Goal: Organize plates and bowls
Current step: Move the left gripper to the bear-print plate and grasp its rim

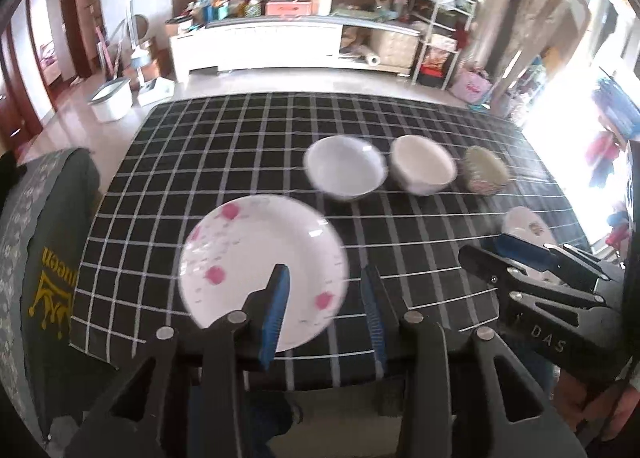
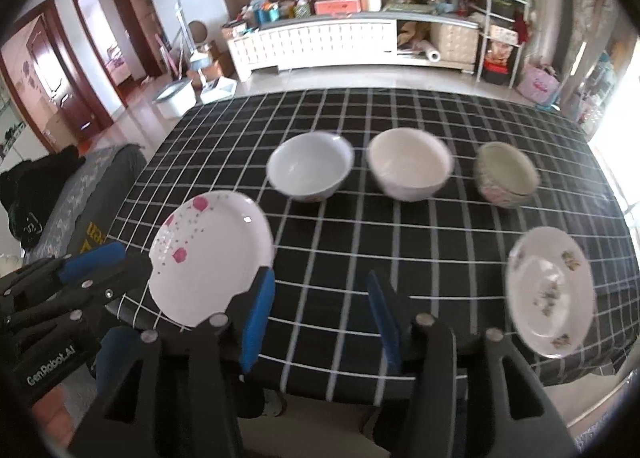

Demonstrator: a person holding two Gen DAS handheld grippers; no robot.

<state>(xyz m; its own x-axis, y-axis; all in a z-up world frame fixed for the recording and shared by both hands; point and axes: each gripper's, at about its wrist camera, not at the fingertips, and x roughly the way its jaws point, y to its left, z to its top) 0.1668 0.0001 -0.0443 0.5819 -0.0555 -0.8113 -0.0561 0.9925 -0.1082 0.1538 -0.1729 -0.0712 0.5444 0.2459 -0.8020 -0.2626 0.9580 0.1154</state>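
A white plate with pink flowers (image 1: pixel 260 270) (image 2: pixel 210 258) lies near the table's front left. A smaller white plate with grey-brown flowers (image 2: pixel 550 292) (image 1: pixel 524 227) lies at the front right. Three bowls stand in a row behind: a pale blue-white bowl (image 1: pixel 345 171) (image 2: pixel 310 165), a cream bowl (image 1: pixel 423 163) (image 2: pixel 410 163) and a greenish patterned bowl (image 1: pixel 486 169) (image 2: pixel 506 173). My left gripper (image 1: pixel 326 278) is open and empty above the front edge, its left finger over the pink plate. My right gripper (image 2: pixel 320 284) is open and empty over the cloth between the plates.
The table wears a black cloth with white grid lines (image 1: pixel 240 145) (image 2: pixel 400 242). A grey cushioned chair (image 1: pixel 44 258) stands at the table's left. A white cabinet with clutter (image 2: pixel 320 41) runs along the far wall. A white bin (image 1: pixel 110 99) sits on the floor.
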